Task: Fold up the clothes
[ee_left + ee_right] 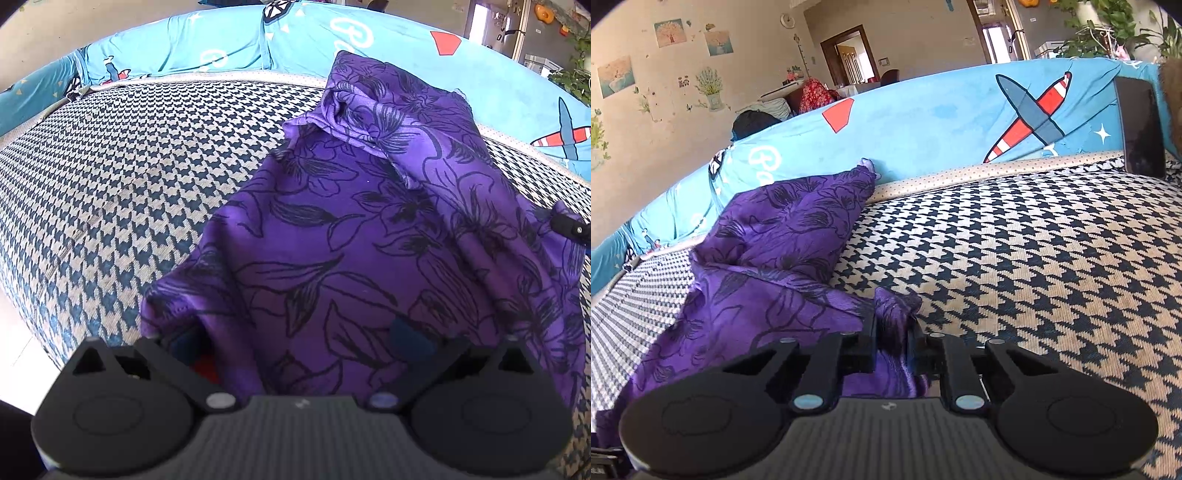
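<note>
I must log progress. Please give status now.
Right gripper shut on purple cloth. Left gripper wide, cloth draped over it. Nothing in the way.

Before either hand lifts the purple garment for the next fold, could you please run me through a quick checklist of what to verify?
1. Right gripper closed on the purple garment: ok, a bunched edge is pinched between its jaws.
2. Left gripper closed on the cloth: not ok, the jaws stand wide, with fabric draped over them.
3. Garment lying flat: not ok, its far part is rumpled against the blue backrest.
4. Free space on the checked cushion for folding: ok on the right gripper's side.
5. Dark flat object leaning on the backrest, clear of the cloth: ok.
</note>
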The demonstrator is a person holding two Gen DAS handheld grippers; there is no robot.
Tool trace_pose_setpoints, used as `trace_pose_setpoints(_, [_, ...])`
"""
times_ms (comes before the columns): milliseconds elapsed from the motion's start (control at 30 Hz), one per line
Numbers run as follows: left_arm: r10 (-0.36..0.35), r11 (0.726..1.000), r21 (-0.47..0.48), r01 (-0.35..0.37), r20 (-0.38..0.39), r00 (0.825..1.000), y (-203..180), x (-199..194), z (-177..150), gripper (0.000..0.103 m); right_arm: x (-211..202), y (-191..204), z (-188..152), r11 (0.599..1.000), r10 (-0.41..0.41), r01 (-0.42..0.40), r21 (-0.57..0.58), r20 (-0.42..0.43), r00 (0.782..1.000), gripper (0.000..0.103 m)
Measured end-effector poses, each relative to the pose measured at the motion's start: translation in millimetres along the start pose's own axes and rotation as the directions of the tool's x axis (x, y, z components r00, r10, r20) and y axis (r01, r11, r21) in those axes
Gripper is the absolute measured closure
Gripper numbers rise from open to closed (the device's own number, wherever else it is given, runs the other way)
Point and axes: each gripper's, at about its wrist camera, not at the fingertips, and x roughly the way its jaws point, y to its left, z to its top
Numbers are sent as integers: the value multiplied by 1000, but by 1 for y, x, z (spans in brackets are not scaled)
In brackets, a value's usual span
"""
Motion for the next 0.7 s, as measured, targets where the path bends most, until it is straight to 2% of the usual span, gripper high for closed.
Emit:
trace_pose_setpoints(67, [-11,1000,-1,11,0,1000,2,-2,0,0,-11,11,-1,999,46,-47,14,19,999,88])
trace_pose_setpoints(300, [-43,998,-42,43,2,999,11,-9,1,0,-51,67,-10,983,159,-152,-100,67,985,89])
trace_pose_setpoints(433, [-45,995,-90,46,14,999,26,-17,3,0,-65,99,-22,967,208,-197,-164,51,977,89])
trace_pose_setpoints(600, [-38,988,-146,46,58,998,48,-31,5,0,-74,132,-32,947,266,-256,-193,25,964,89])
trace_pose_setpoints(700, [-44,984,-172,53,59,997,64,-35,7,0,-75,154,-38,929,309,-302,-216,-3,951,89])
